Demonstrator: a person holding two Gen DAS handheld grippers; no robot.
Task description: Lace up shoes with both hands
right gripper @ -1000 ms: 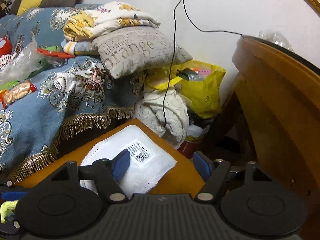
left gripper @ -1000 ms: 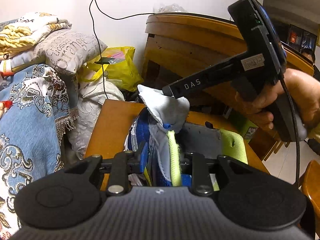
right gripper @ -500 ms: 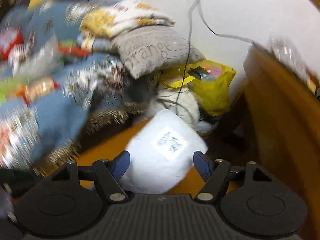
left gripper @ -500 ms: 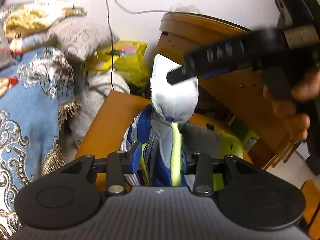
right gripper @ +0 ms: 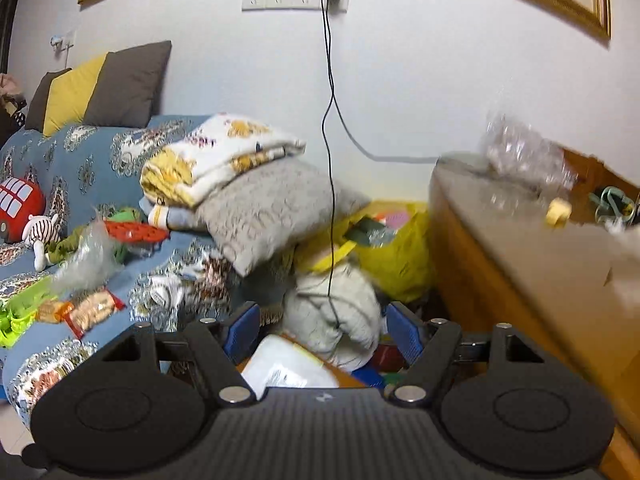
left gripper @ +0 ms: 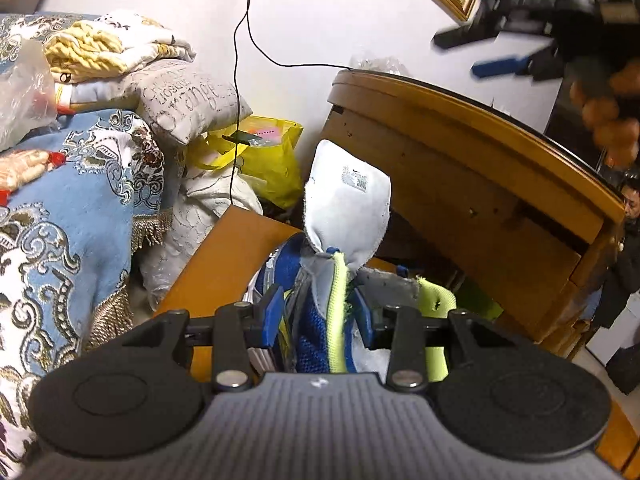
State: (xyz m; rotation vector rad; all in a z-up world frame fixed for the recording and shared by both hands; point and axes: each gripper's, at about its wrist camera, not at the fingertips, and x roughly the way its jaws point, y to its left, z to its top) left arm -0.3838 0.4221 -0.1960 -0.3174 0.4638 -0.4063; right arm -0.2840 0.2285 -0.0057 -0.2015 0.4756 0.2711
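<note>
The left claw [left gripper: 318, 316] pinches the shoe [left gripper: 320, 320] at its collar; hold it steady. The right claw [right gripper: 322, 334], spread and empty, should descend squarely toward the upright tongue [left gripper: 346, 212].

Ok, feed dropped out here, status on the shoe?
Left gripper astride the shoe, tongue standing up. Right gripper open, empty, raised clear. No lace visible.

A grey cushion [right gripper: 276, 212] tops the blue sofa [right gripper: 80, 160] (yellow bag [right gripper: 400, 256] beside).
</note>
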